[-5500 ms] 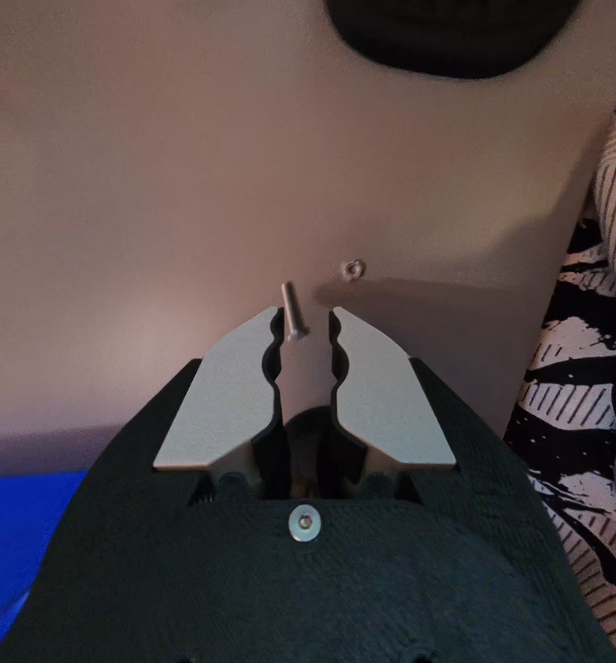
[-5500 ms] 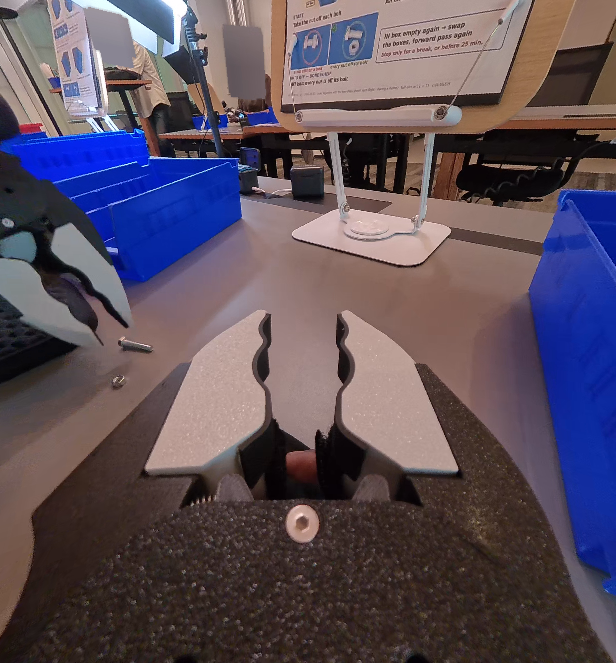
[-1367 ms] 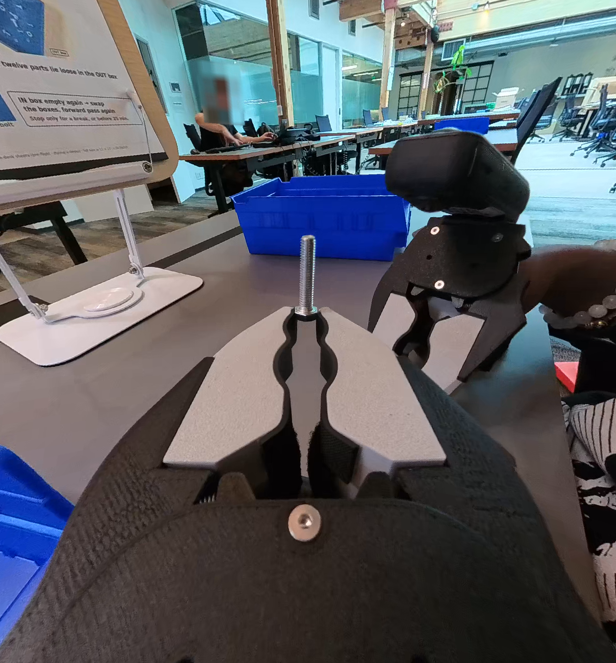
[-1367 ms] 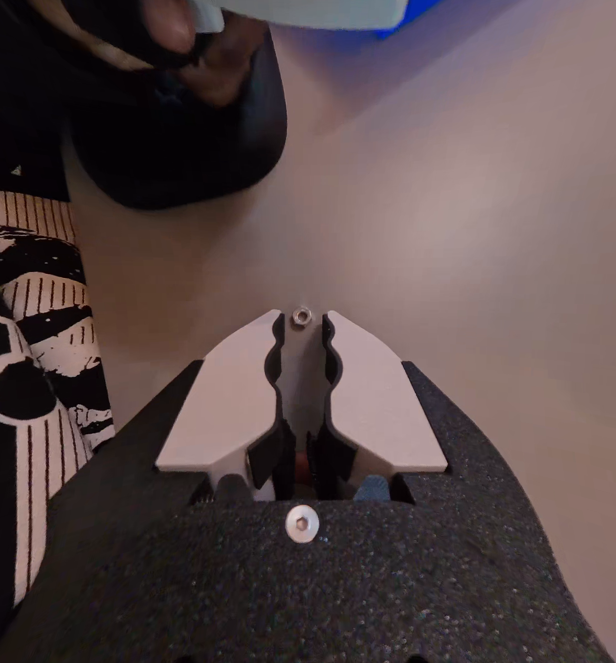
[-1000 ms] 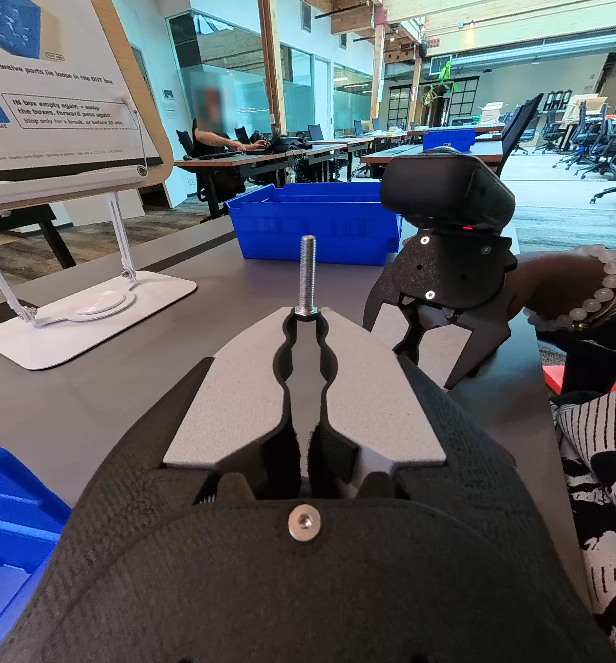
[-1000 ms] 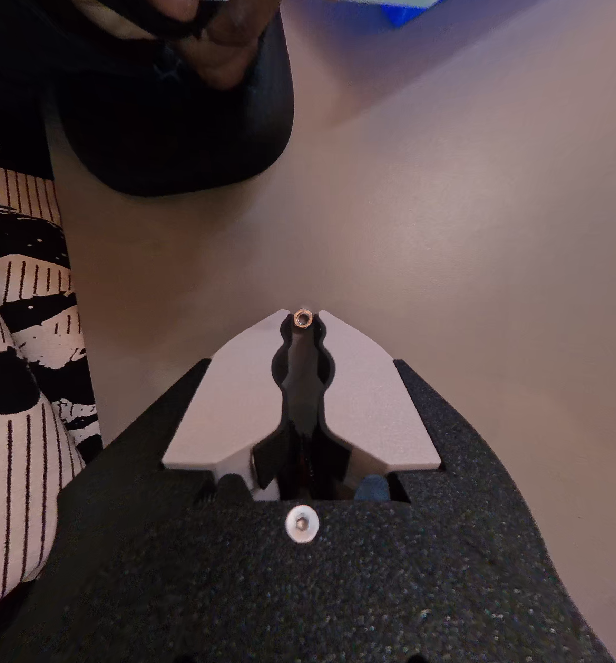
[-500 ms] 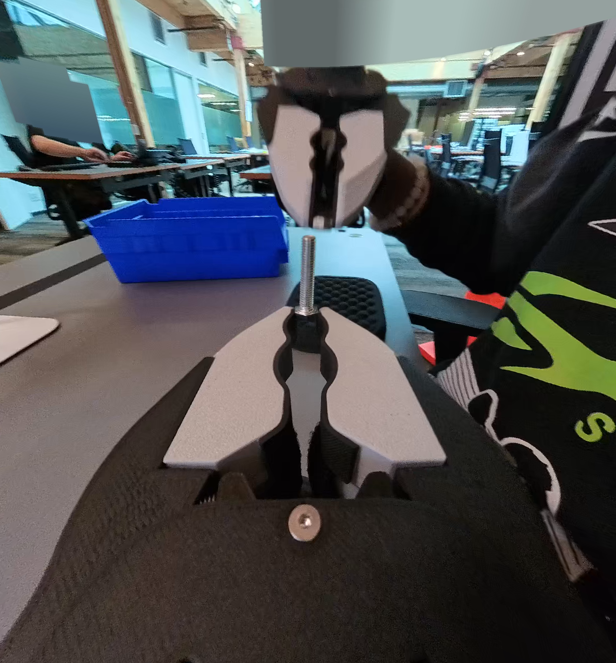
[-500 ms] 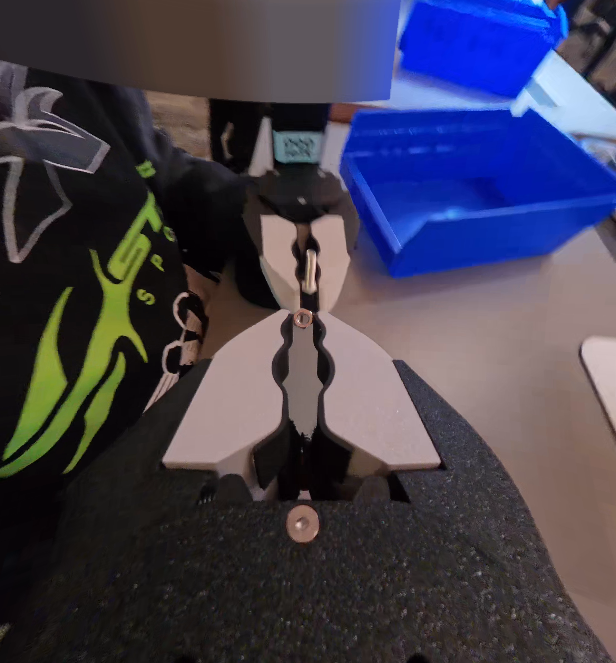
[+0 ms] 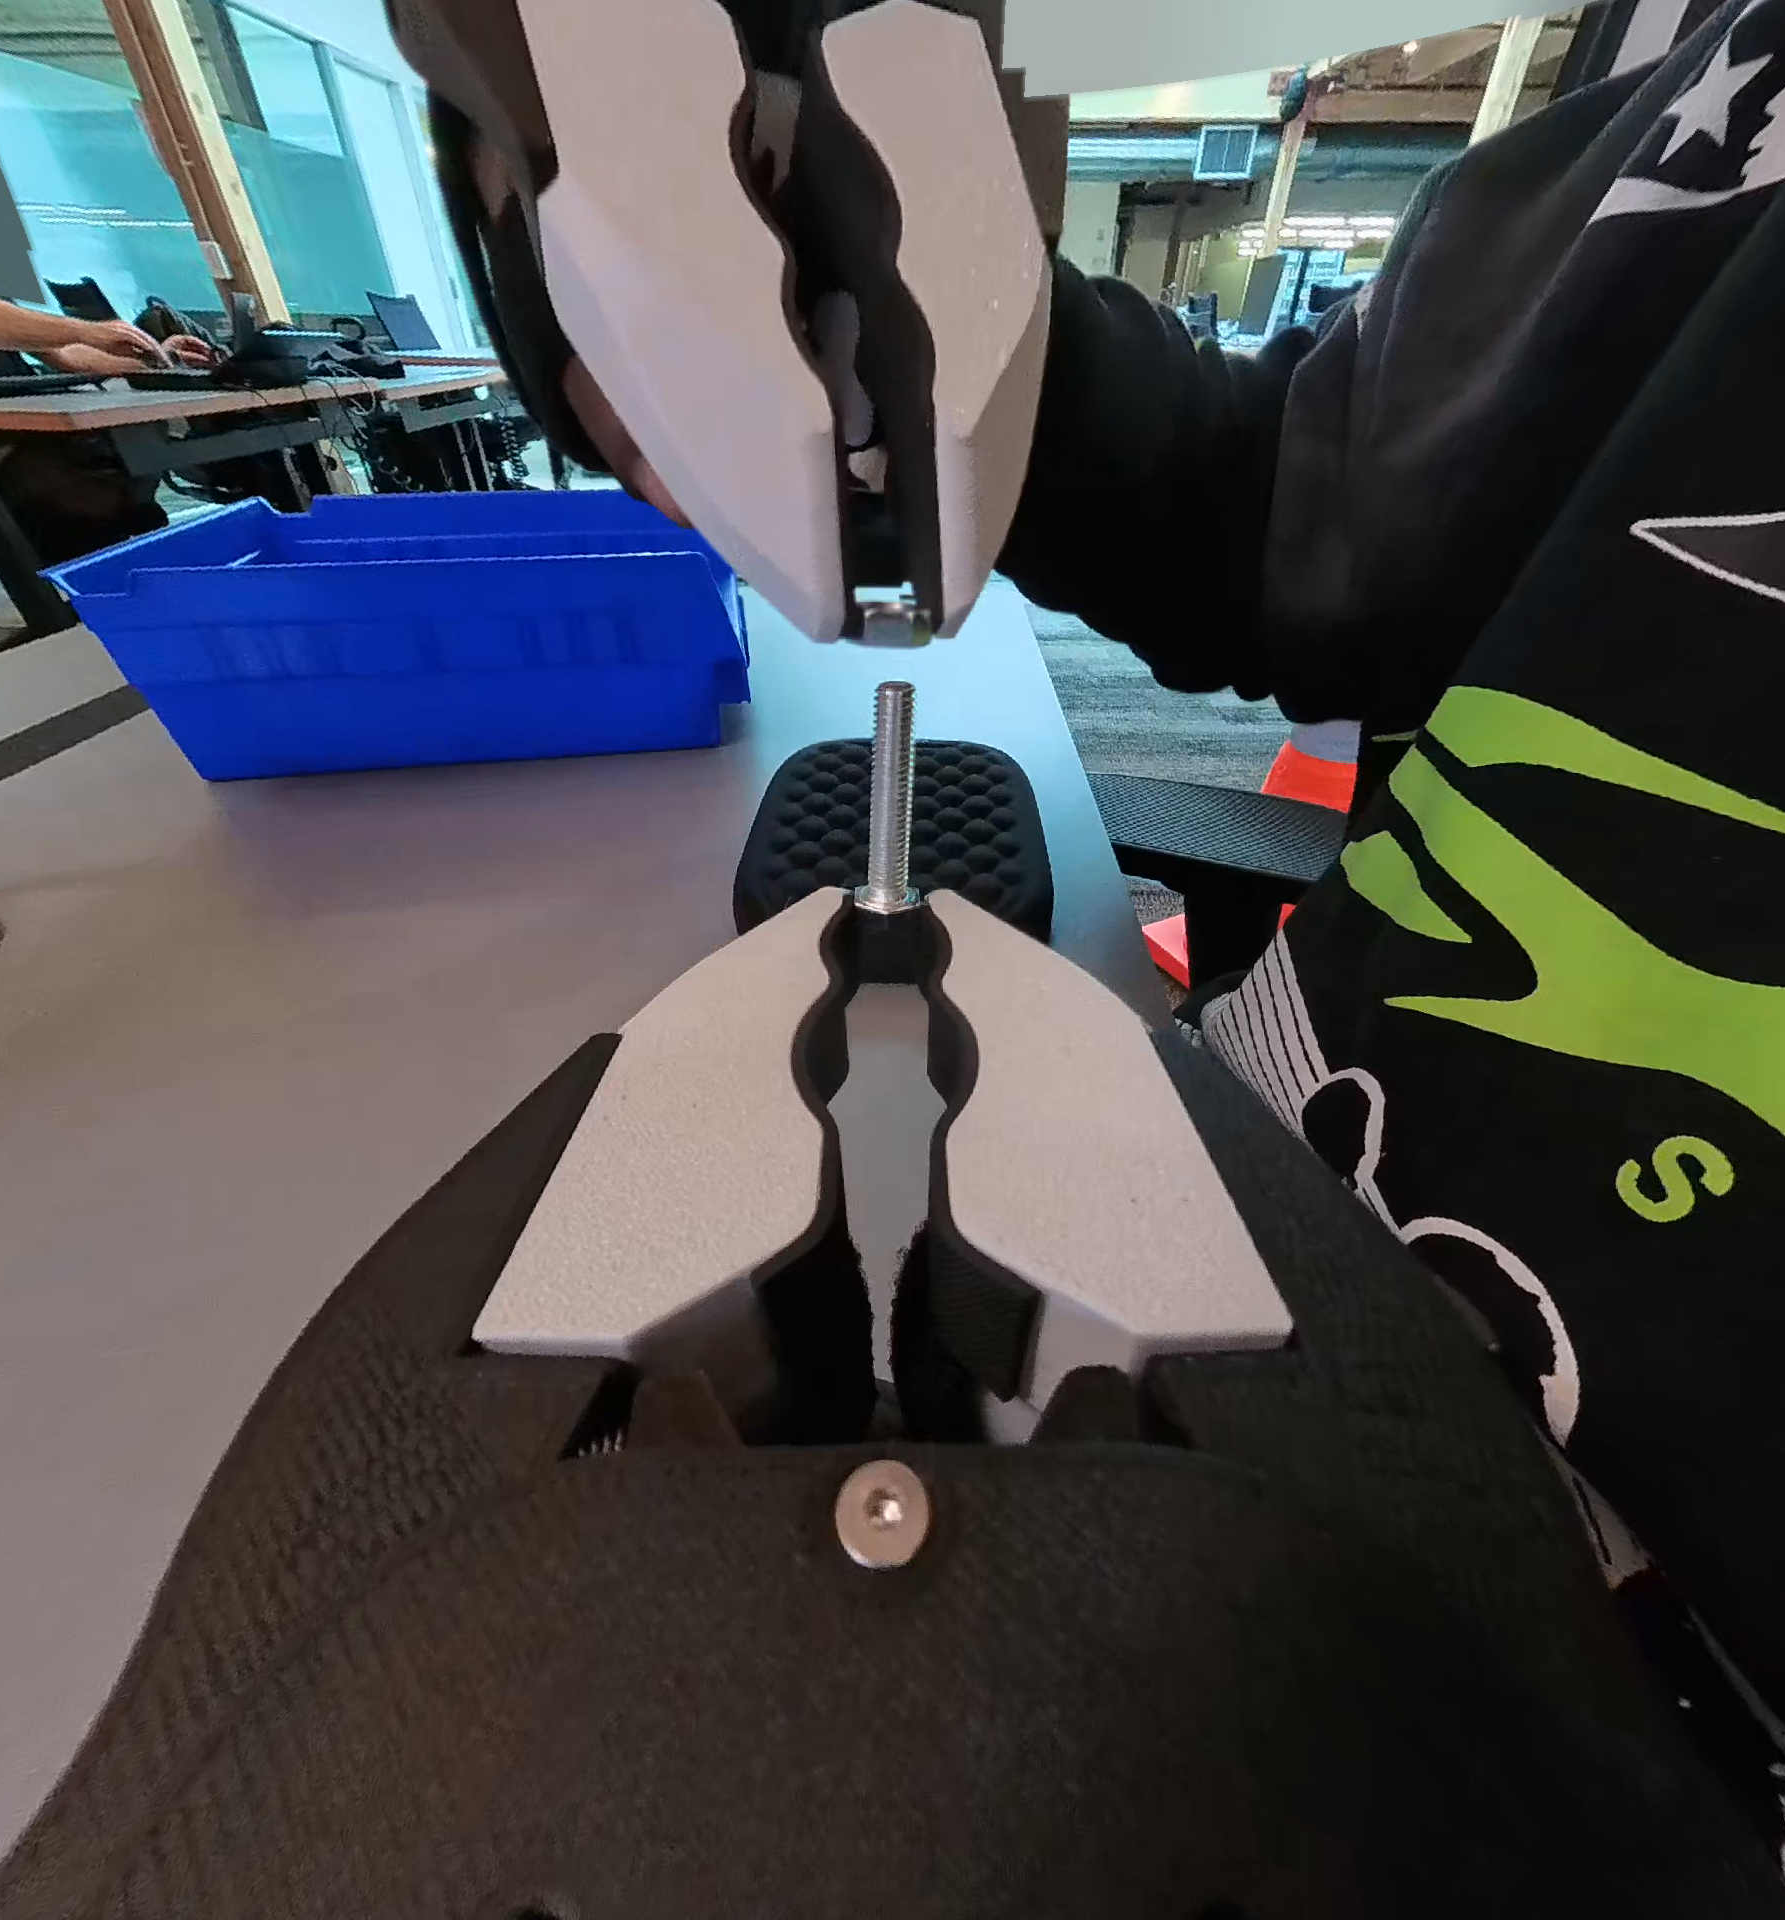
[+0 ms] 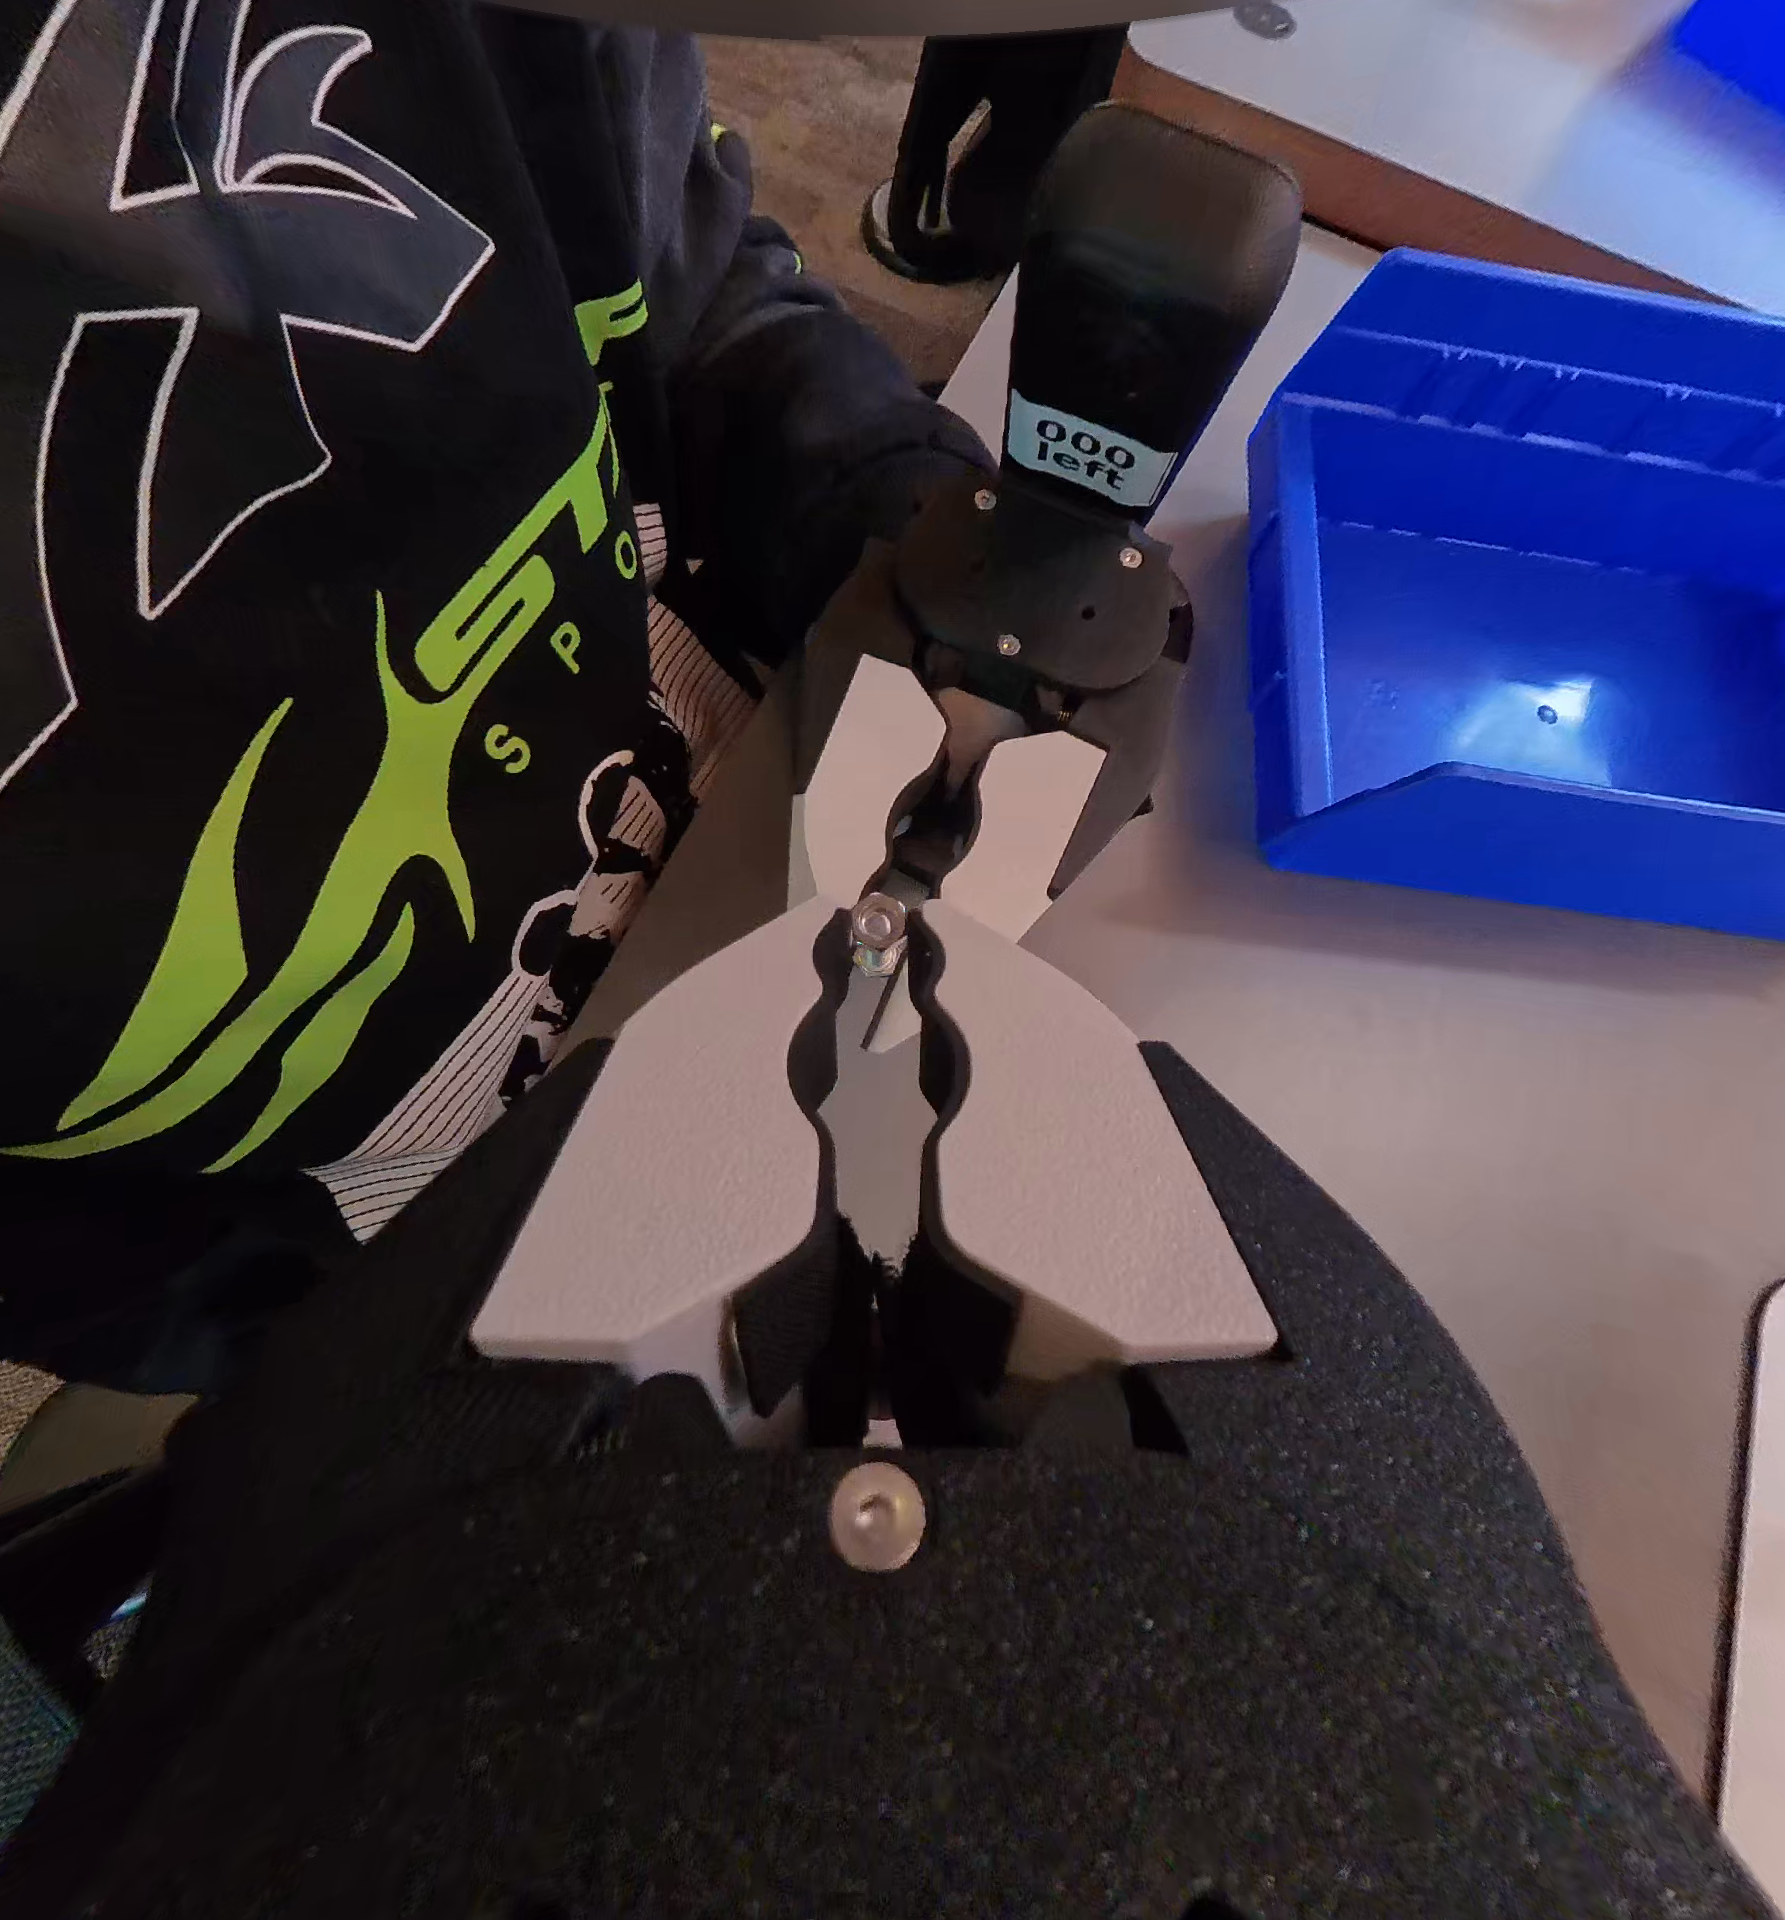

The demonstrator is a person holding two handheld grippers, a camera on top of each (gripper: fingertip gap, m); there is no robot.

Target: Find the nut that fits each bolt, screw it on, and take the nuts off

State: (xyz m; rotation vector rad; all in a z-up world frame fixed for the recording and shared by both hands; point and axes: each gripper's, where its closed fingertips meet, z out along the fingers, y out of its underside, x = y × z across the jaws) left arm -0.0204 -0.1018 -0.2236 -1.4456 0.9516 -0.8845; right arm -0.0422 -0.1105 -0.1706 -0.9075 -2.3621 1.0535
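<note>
Blue bin [image 9: 420, 634] at far left of the left wrist view, standing on the grey table [image 9: 244, 987], interior hidden behind its wall from this angle. Just right of it, black dimpled pad [image 9: 971, 821] lying flat near the table's edge. In front of the pad, left gripper [image 9: 890, 920] closed tight on the head of a bolt [image 9: 890, 800] — threaded shank straight out past the fingertips, long axis upright in the view, free end toward the other tool. Directly above that end, right gripper [image 9: 893, 623] tips-down, jaws pinched on a small hex nut [image 9: 893, 625], a slim gap left between nut and thread tip. Further right, person's dark sleeve [image 9: 1231, 468] and black top with green print [image 9: 1646, 935]. From the right wrist view, same printed top [image 10: 244, 623] at left, then right gripper [image 10: 880, 935] clamped on the nut [image 10: 877, 922], bore facing the camera, bolt's end [image 10: 874, 961] seen just below it and nearly in line. Beyond, left gripper [image 10: 919, 883] pointing back toward the camera, closed on the bolt. At right, a second blue bin [image 10: 1553, 644] on the table [image 10: 1387, 1091] — one tiny dark speck on its floor, too small to name, little else in it.
</note>
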